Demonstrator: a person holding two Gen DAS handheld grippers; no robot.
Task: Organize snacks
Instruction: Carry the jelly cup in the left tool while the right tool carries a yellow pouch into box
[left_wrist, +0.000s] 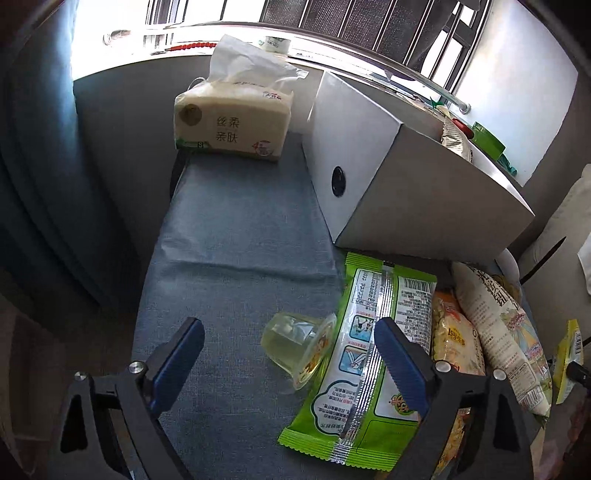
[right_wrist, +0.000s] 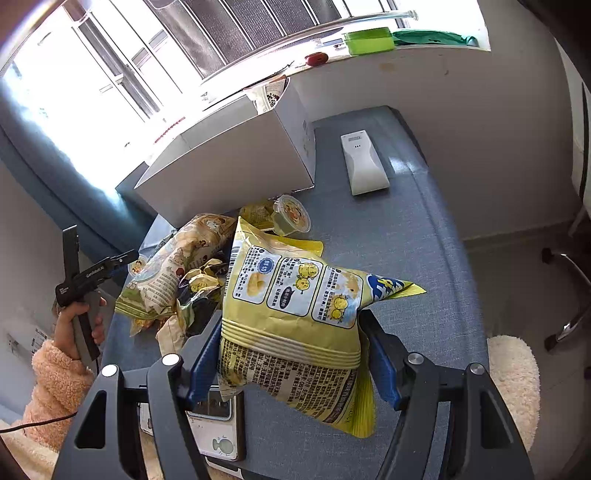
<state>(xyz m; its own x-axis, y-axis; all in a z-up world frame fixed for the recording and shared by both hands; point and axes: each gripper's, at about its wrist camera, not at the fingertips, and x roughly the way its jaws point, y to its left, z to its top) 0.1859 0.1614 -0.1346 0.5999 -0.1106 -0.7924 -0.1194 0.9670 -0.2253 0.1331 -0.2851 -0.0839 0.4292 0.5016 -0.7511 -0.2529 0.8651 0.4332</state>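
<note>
Right gripper (right_wrist: 291, 354) clamps yellow chip bag (right_wrist: 295, 306) above blue tablecloth (right_wrist: 406, 240); left gripper (left_wrist: 288, 354) apart; barred window (left_wrist: 369, 22) behind.

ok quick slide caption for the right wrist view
Right gripper clamps a yellow chip bag above the blue-grey table, white box and snack pile behind.

The left hand-held gripper (left_wrist: 290, 360) has a black frame, blue ridged pads and round silver screws. The right hand-held gripper (right_wrist: 291, 354) looks the same. Seen from the right, the left one has white letters, a grey handle and a thin black cable. The sleeve (right_wrist: 59, 384) is fluffy and peach-pink.
</note>
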